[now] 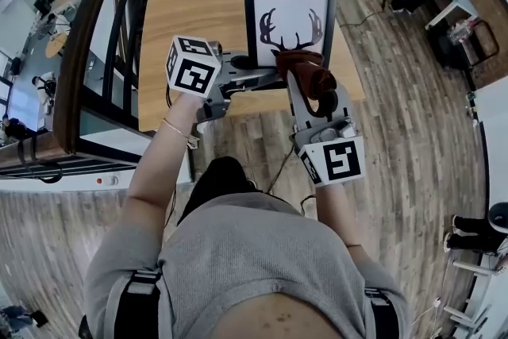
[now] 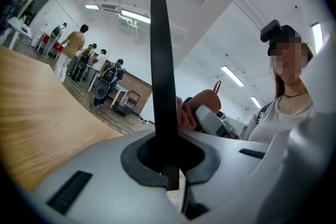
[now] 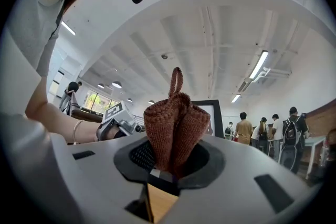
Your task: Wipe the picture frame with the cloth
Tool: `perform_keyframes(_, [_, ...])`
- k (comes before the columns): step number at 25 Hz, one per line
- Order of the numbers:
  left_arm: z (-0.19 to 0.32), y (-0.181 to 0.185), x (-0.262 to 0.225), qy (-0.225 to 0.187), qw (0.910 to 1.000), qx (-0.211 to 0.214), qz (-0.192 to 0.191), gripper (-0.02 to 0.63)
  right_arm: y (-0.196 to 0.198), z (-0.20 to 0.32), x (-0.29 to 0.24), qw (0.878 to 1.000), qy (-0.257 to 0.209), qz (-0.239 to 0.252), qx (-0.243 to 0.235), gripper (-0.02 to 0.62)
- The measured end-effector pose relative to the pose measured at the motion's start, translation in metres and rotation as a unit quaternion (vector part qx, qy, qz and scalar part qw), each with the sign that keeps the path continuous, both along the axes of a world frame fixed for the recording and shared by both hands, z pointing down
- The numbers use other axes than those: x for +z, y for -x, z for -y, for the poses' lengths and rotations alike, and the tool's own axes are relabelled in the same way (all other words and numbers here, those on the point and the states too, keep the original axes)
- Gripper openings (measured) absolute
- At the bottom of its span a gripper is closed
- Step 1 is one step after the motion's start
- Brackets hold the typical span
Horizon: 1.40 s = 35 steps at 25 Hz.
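Two grippers engaged: both are found closed on task items; neither is empty.
Head view, frame: a black rectangular picture frame (image 1: 290, 18) with a white antler print is held by the near edge of a light wooden table (image 1: 206, 4), its printed face turned towards the person; whether it rests on the table cannot be told.
Head view, left gripper: the left gripper (image 1: 266, 76) is clamped on the frame's lower left edge.
Head view, cloth: a brown knitted cloth (image 1: 311, 72) is carried by the right gripper (image 1: 304, 91) and is laid against the lower part of the frame's face.
Left gripper view: the frame's black border is seen edge-on, pinched between jaws that are nearly together; the cloth is seen just behind it.
Right gripper view: the jaws are closed on the bunched cloth, which stands up from between them; the frame is visible just beyond.
Work done: wiping is judged to be under way, with contact confined to the lower glass; how much has been cleaned cannot be told, as no dirt is discernible.
Work left: the upper glass and the border are judged outstanding.
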State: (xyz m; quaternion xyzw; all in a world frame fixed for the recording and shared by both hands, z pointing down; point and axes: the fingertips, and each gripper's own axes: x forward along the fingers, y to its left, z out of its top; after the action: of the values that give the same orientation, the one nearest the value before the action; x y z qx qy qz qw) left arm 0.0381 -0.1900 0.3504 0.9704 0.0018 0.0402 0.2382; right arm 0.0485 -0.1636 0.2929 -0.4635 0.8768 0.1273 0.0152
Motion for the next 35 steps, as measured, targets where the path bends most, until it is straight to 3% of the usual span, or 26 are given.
perform_keyframes(19, [0.001, 0.009, -0.001, 0.004, 0.9999, 0.012, 0.000, 0.017, 0.006, -0.020, 0.028, 0.999, 0.034, -0.012, 0.006, 0.097])
perform_keyframes(23, [0.002, 0.009, 0.000, -0.002, 0.9999, 0.011, -0.006, 0.017, 0.009, -0.026, 0.043, 0.998, 0.050, -0.038, 0.008, 0.097])
perform_keyframes(28, [0.000, 0.006, -0.001, 0.002, 0.9997, 0.000, -0.024, 0.017, 0.018, -0.036, 0.054, 0.998, 0.059, -0.023, -0.021, 0.097])
perform_keyframes(31, [-0.003, 0.006, -0.005, -0.003, 0.9994, 0.006, -0.035, 0.017, 0.014, -0.043, 0.072, 0.995, 0.090, -0.026, -0.037, 0.097])
perform_keyframes(35, [-0.001, 0.007, -0.002, -0.011, 0.9998, 0.000, -0.015, 0.017, 0.011, -0.054, 0.026, 0.998, 0.024, 0.012, -0.059, 0.097])
